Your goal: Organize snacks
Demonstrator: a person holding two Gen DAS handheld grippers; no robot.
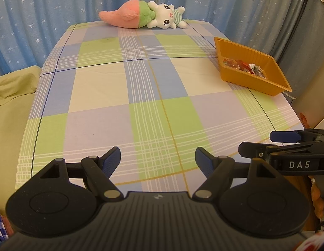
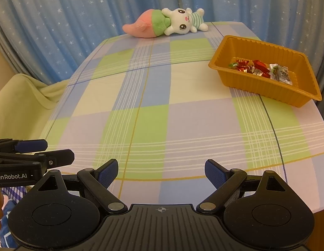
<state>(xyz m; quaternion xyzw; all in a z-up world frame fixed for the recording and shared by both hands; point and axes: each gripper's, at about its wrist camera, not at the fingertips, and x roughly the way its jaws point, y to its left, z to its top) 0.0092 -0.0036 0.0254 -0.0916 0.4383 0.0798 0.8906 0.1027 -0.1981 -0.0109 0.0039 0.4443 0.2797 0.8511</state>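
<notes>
Both grippers hover over the near edge of the counter (image 2: 183,115), which is covered in a checked cloth. The left gripper (image 1: 157,161) has its fingers spread wide with nothing between them; the right gripper (image 2: 161,172) likewise stands open and empty. The snacks (image 2: 260,70) lie in the orange tray (image 2: 264,92) at the far right of the counter. The right wrist view looks down into the tray and shows separate red and silver wrappers; the left wrist view shows them only as a small jumble behind the tray wall. A plush rabbit (image 1: 166,16) lies along the far edge before a blue starred curtain (image 1: 47,10)
</notes>
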